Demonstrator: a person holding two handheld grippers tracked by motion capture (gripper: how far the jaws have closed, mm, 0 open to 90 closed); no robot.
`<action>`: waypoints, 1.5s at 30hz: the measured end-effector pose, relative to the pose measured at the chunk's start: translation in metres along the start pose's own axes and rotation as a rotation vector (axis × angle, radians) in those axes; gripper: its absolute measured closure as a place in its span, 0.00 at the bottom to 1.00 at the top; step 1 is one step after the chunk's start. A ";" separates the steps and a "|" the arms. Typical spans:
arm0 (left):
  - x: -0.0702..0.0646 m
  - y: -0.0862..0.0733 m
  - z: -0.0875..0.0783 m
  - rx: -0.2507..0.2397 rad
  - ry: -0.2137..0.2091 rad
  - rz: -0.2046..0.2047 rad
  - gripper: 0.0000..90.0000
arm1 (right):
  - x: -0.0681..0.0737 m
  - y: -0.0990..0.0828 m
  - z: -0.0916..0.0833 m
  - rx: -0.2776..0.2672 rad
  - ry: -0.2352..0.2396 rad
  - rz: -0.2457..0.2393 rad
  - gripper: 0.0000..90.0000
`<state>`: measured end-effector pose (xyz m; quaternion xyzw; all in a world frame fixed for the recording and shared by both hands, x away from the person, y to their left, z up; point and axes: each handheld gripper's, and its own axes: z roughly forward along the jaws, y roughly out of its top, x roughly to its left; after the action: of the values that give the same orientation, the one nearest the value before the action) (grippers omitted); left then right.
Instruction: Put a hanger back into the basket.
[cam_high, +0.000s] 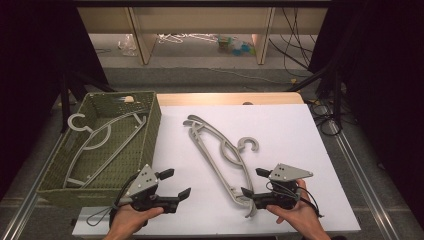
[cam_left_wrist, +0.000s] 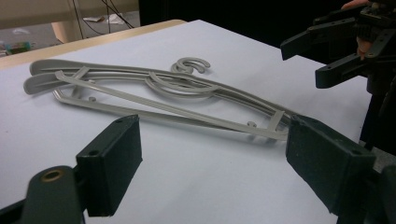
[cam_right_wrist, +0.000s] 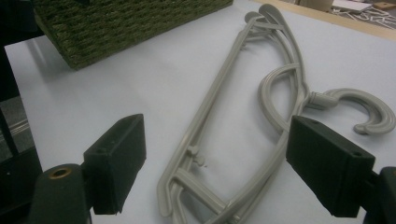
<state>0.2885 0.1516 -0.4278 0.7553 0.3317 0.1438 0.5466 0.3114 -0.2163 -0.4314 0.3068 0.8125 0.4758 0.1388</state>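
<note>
Gaping wide and holding nothing, the jaws of the right gripper (cam_high: 250, 181) sit just over the near end of the grey hanger (cam_high: 220, 157), which lies flat on the white table (cam_high: 300, 130); in the right gripper view the hanger's shoulder bars run up between the two black pads. The left gripper (cam_high: 177, 182) is likewise spread and empty, its jaws pointed toward the hanger from the left, near it but not touching.

Another grey hanger (cam_high: 100, 145) rests inside the green woven basket (cam_high: 150, 125) at the table's left edge, so the likely step is lifting the table hanger and moving it there. To do that well, the right jaws should come down around one thin bar near the end, not across the doubled bars, and close squarely so the piece does not swivel. The left gripper could steady the hook end (cam_high: 248, 145).

No brand, label or writing can be read on anything.
</note>
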 end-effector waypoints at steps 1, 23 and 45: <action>-0.001 -0.001 -0.001 -0.005 0.005 -0.010 0.20 | 0.000 0.000 0.000 -0.001 -0.001 0.000 0.24; -0.003 -0.015 0.002 0.033 0.013 0.021 0.20 | -0.033 0.000 0.033 0.197 -0.141 0.063 0.34; 0.000 -0.016 0.000 0.013 0.021 0.016 0.21 | -0.060 0.012 0.093 0.363 -0.161 0.094 0.67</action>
<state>0.2825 0.1546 -0.4426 0.7599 0.3324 0.1541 0.5370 0.4102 -0.1855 -0.4726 0.4013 0.8560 0.3016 0.1236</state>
